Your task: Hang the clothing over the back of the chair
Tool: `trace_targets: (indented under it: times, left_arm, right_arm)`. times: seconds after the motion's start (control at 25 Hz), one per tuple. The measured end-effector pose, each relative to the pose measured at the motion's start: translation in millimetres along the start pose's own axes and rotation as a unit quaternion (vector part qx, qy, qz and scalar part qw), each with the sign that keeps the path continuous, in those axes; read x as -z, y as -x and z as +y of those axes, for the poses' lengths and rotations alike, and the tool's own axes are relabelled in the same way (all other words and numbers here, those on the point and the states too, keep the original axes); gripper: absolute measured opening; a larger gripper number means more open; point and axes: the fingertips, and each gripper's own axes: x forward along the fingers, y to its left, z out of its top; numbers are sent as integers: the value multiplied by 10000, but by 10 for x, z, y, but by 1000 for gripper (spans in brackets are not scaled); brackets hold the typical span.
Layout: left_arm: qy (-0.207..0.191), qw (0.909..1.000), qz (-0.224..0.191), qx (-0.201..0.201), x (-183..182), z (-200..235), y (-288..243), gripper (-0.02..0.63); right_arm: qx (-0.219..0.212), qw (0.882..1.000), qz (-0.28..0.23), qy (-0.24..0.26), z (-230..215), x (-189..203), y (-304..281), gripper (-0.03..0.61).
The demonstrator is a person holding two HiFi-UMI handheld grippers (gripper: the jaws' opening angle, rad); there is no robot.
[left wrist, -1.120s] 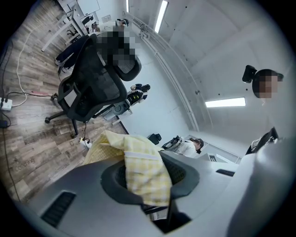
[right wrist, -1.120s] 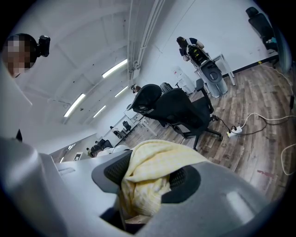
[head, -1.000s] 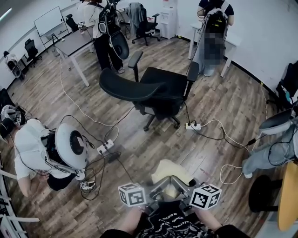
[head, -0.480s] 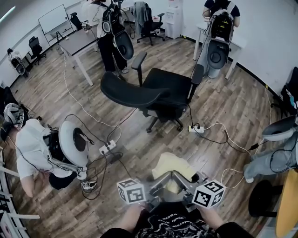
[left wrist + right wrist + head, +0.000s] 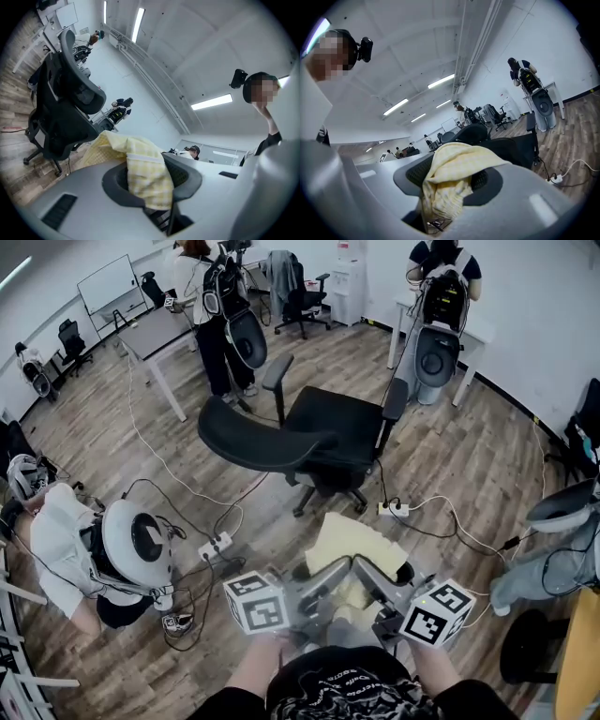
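Holds the yellow checked clothing (image 5: pixel 349 538) in both grippers at once, above the wooden floor (image 5: pixel 450 456), near the black chair (image 5: pixel 328 432) yet apart from it. Clamps a fold of it in the left gripper (image 5: pixel 328 574), jaws narrowed to a small gap filled by cloth. Pinches a bunched edge in the right gripper (image 5: pixel 371 574), jaws likewise nearly closed on the fabric. Sets both pairs of jaw tips close together, with cloth draped forward over them. Faces the chair back (image 5: pixel 255 437).
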Motion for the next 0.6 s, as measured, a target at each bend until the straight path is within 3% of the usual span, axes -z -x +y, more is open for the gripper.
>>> trace_targets:
  times: [0.24,0.6]
  left_arm:
    - [289,9989,-199,322,-448,-126,-257,106]
    - [-95,9985,-277,463,-1225,-294,-742,104]
  right_arm:
    - [-368,9988,-246,-227,-17,-561,-97,173]
    - [-785,9949,-640,-23,-90,-1488,-274,175]
